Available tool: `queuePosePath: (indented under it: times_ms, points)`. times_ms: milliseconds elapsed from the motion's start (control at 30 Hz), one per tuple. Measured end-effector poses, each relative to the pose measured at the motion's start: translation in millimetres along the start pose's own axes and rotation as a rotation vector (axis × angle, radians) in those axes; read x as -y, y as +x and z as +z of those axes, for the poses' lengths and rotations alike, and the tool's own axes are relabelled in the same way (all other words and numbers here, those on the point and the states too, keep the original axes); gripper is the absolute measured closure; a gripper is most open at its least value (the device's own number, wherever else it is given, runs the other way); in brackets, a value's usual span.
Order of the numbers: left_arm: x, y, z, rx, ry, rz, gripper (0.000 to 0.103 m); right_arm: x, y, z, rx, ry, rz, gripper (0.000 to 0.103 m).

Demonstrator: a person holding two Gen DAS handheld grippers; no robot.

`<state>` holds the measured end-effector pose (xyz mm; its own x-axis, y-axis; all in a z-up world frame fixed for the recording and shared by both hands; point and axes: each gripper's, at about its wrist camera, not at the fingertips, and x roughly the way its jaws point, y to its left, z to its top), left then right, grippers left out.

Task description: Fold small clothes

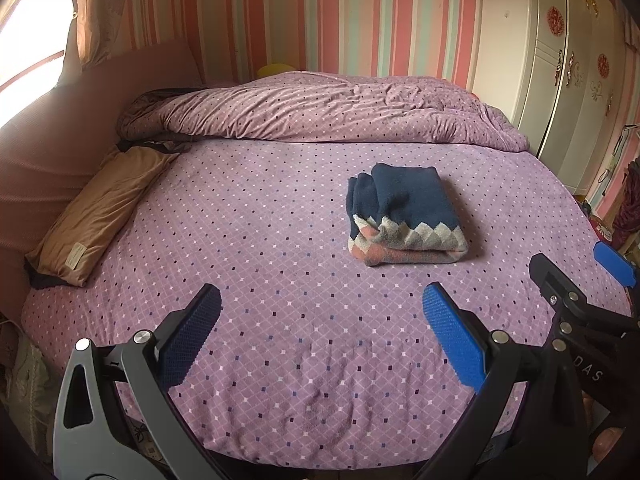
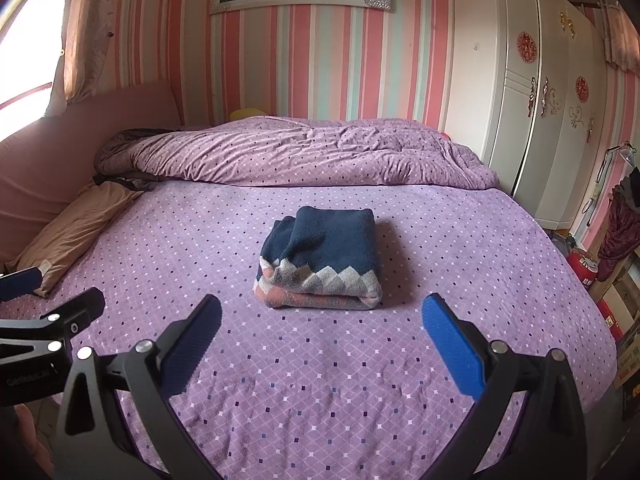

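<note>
A folded knit garment (image 1: 404, 216) (image 2: 320, 260), navy with a grey and pink zigzag hem, lies in a compact stack on the purple patterned bed sheet (image 1: 280, 280) (image 2: 320, 380). My left gripper (image 1: 322, 304) hovers over the near part of the bed, open and empty, with the garment ahead and to its right. My right gripper (image 2: 322, 312) is open too, holding nothing, just short of the garment's near edge. Each gripper shows at the edge of the other's view: the right one (image 1: 576, 276) and the left one (image 2: 48, 292).
A bunched purple duvet (image 1: 320, 112) lies across the far side of the bed. A tan pillow (image 1: 100, 216) rests at the left by the pink headboard (image 1: 48, 152). White wardrobes (image 2: 540, 120) stand to the right, with clutter on the floor (image 2: 608, 272) beside the bed.
</note>
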<state>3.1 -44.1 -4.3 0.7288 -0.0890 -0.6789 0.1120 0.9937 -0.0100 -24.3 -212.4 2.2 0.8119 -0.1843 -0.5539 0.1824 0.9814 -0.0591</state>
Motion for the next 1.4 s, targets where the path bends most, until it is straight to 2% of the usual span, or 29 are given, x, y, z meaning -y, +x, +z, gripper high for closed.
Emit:
queuePosePath:
  times_ms: [1400]
  points:
    - [-13,-3,5,0.022,-0.009,0.04,0.003,-2,-13,7,0.035,-0.011,-0.045,0.002]
